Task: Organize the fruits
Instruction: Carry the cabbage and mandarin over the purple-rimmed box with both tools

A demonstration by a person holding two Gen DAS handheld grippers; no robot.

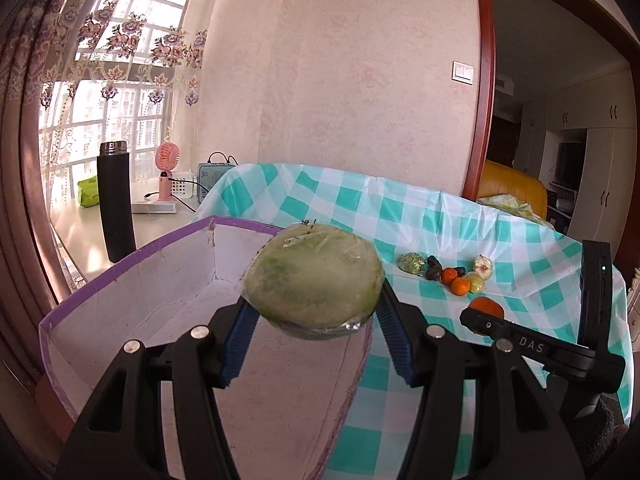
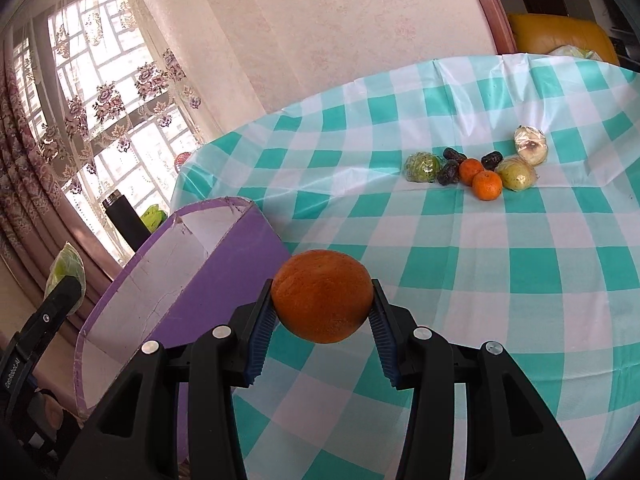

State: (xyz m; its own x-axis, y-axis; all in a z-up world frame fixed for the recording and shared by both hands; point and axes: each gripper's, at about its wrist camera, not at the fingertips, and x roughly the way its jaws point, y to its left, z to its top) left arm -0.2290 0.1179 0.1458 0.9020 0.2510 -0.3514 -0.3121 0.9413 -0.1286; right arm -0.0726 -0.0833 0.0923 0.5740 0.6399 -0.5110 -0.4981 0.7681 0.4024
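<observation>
while wrapped melon (image 1: 314, 286) fills left jaws, orange (image 2: 323, 296) fills right.

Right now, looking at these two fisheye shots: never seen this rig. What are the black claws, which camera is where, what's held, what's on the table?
The black claws are handheld two-finger grippers, one in each of a person's hands; there is no robot arm. Each carries a fisheye camera looking forward along its fingers, so each picture shows its own gripper from behind.

In the left wrist view, the left gripper is shut on a plastic-wrapped green melon, held above a purple box with a white inside.

In the right wrist view, the right gripper is shut on a large orange, beside that box.

On the teal checked tablecloth lies a fruit cluster: small oranges, dark fruits, several wrapped pieces.
</observation>
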